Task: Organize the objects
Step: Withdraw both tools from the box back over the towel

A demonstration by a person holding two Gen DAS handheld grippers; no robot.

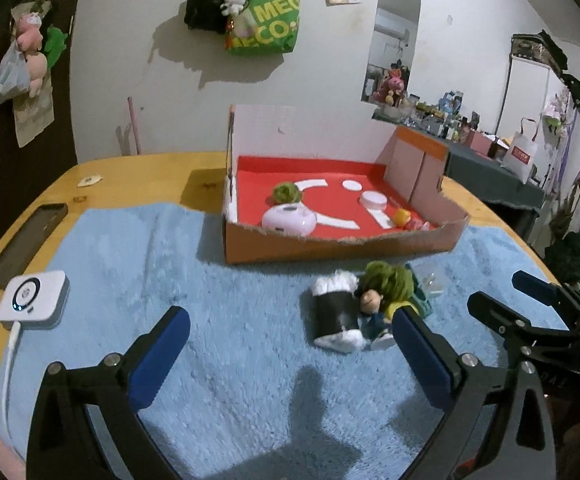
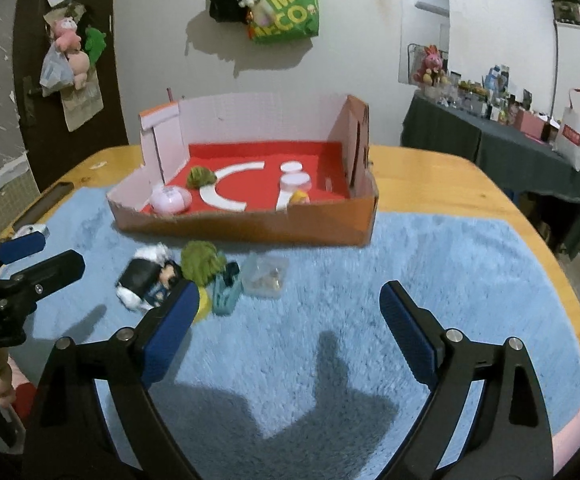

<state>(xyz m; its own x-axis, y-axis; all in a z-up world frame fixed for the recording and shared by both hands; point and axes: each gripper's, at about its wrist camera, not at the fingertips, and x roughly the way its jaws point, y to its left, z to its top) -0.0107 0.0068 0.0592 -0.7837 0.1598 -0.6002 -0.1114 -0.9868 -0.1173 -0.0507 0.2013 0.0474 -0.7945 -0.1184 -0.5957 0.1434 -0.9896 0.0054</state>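
Both sets of jaws stand wide apart and hold nothing: the left gripper [image 1: 290, 344] and the right gripper [image 2: 290, 320] hover side by side over a blue rug [image 2: 429, 264] spread on the wooden tabletop [image 2: 441, 176]. At the rug's far edge sits a cardboard box [image 1: 341, 240] with a red floor. Inside it lie a pink case [image 1: 288, 221], a green pom-pom [image 1: 286, 192], a white jar [image 1: 373, 200] and a yellow toy [image 1: 401, 216]. On the rug just before the box lies a tight cluster: a black-and-white roll [image 1: 335, 312] touching a small doll [image 1: 371, 308], a green ball [image 1: 387, 278], a teal clip [image 2: 226, 294] and a clear tub [image 2: 266, 276]. The cluster lies beside the left gripper's right finger and the right gripper's left finger. A white device [image 1: 34, 300] rests at the rug's left edge.
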